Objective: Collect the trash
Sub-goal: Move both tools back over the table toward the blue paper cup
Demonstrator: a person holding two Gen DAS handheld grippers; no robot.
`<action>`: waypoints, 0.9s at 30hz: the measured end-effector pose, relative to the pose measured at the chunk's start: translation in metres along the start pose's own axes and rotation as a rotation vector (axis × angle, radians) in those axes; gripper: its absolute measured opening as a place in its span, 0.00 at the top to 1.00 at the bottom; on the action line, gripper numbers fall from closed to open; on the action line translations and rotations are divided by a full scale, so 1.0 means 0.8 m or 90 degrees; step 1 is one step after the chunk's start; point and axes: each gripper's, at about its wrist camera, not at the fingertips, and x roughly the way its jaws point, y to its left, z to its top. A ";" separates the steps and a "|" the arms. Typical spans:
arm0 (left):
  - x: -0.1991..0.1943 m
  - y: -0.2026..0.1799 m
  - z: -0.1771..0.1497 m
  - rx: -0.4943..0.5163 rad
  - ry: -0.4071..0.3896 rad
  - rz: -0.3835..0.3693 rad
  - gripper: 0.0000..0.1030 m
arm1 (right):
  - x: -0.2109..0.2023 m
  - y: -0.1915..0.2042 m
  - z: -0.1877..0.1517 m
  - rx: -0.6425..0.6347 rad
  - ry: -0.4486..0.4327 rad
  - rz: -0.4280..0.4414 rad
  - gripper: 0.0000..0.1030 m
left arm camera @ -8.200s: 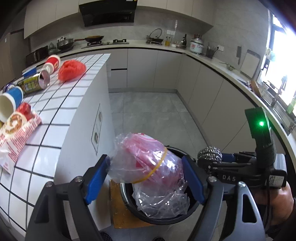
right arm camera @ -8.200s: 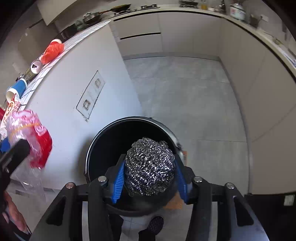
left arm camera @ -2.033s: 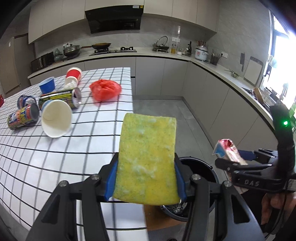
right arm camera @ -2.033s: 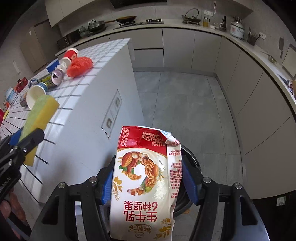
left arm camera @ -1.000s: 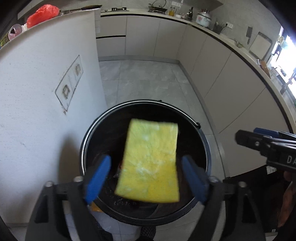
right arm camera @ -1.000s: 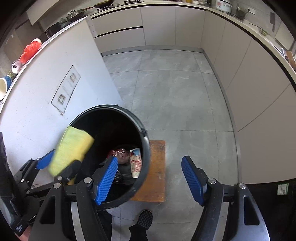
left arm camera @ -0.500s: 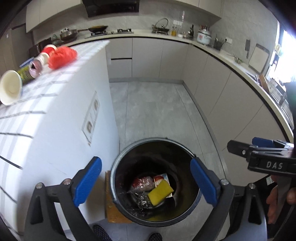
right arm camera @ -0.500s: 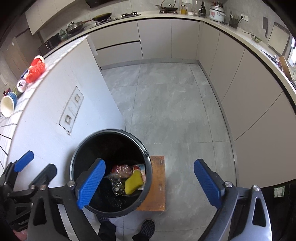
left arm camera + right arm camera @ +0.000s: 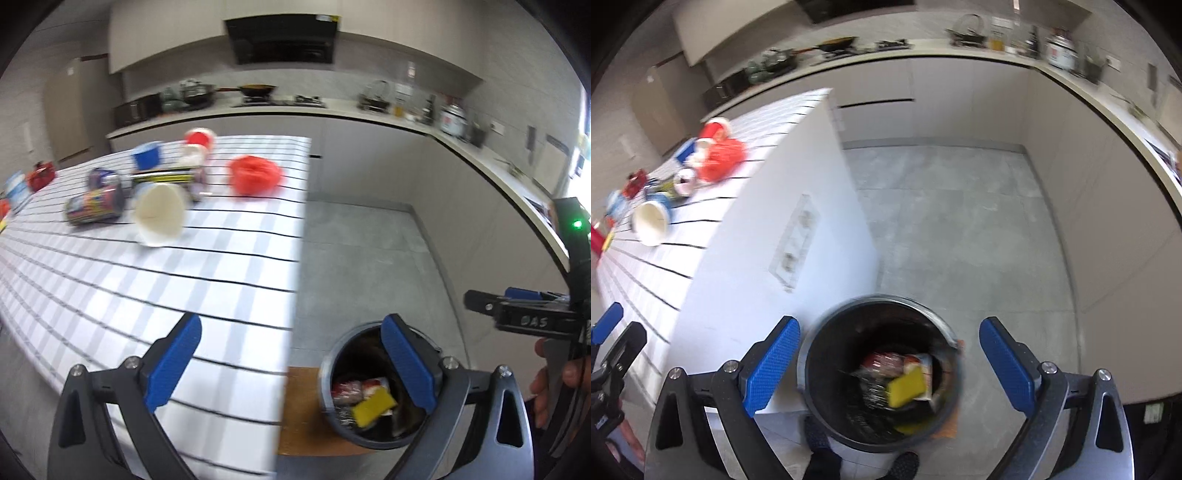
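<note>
We see both claws, left claw (image 9: 291, 365) and right claw (image 9: 888, 363), wide and empty above the round black bin (image 9: 882, 373) holding a yellow sponge (image 9: 905, 387).

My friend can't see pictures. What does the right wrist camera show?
The open, empty right gripper hangs above a black trash bin on the floor, with a yellow sponge inside. Cups and a red bag lie on the tiled counter.

We cannot read the labels on the cans (image 9: 96, 204): motion blur. The bin (image 9: 882, 373) rim smears; trash beneath the yellow sponge (image 9: 905, 387) stays indistinct. The worktop (image 9: 110, 295) runs off frame left.
</note>
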 end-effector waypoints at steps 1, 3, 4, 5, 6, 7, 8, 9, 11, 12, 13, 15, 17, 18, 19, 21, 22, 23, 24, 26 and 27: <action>-0.002 0.013 0.002 -0.008 0.000 0.008 0.04 | -0.001 0.014 0.005 -0.008 -0.004 0.013 0.04; -0.005 0.040 0.001 -0.022 -0.003 0.026 0.04 | -0.004 0.041 0.012 -0.024 -0.013 0.030 0.04; -0.006 0.052 0.001 -0.027 -0.004 0.033 0.04 | -0.005 0.056 0.016 -0.034 -0.018 0.038 0.04; -0.008 0.064 0.000 -0.033 -0.006 0.041 0.04 | -0.005 0.068 0.019 -0.042 -0.020 0.047 0.04; -0.010 0.075 0.000 -0.039 -0.007 0.049 0.04 | -0.005 0.081 0.023 -0.050 -0.022 0.054 0.04; -0.011 0.086 0.002 -0.046 -0.008 0.055 0.04 | -0.006 0.095 0.026 -0.059 -0.024 0.061 0.04; -0.012 0.099 0.002 -0.052 -0.009 0.059 0.04 | -0.006 0.107 0.030 -0.067 -0.026 0.066 0.04; -0.013 0.111 0.003 -0.059 -0.010 0.063 0.04 | -0.005 0.120 0.033 -0.075 -0.027 0.073 0.04; -0.015 0.131 0.005 -0.067 -0.012 0.071 0.04 | -0.005 0.143 0.038 -0.090 -0.030 0.081 0.04; -0.017 0.141 0.005 -0.071 -0.013 0.074 0.04 | -0.004 0.158 0.042 -0.098 -0.032 0.087 0.04; -0.017 0.152 0.006 -0.073 -0.015 0.077 0.04 | -0.004 0.167 0.044 -0.103 -0.033 0.091 0.04; -0.017 0.169 0.007 -0.076 -0.015 0.079 0.04 | -0.001 0.189 0.049 -0.113 -0.036 0.096 0.04; -0.015 0.187 0.007 -0.078 -0.013 0.081 0.04 | 0.002 0.211 0.054 -0.122 -0.035 0.102 0.04; -0.015 0.193 0.007 -0.078 -0.013 0.081 0.04 | 0.003 0.221 0.055 -0.127 -0.035 0.103 0.04; -0.013 0.203 0.008 -0.079 -0.012 0.080 0.04 | 0.004 0.233 0.057 -0.132 -0.034 0.105 0.04; -0.012 0.217 0.010 -0.079 -0.011 0.077 0.04 | 0.007 0.252 0.059 -0.141 -0.032 0.106 0.04; -0.010 0.225 0.012 -0.079 -0.011 0.076 0.04 | 0.009 0.263 0.060 -0.146 -0.032 0.106 0.04; -0.008 0.233 0.013 -0.079 -0.011 0.076 0.04 | 0.010 0.273 0.062 -0.149 -0.032 0.106 0.04; -0.007 0.241 0.014 -0.078 -0.011 0.074 0.04 | 0.012 0.283 0.064 -0.153 -0.031 0.107 0.04; -0.003 0.255 0.018 -0.078 -0.011 0.069 0.04 | 0.014 0.298 0.066 -0.161 -0.031 0.108 0.04; 0.000 0.262 0.020 -0.077 -0.010 0.067 0.04 | 0.015 0.306 0.068 -0.165 -0.031 0.107 0.04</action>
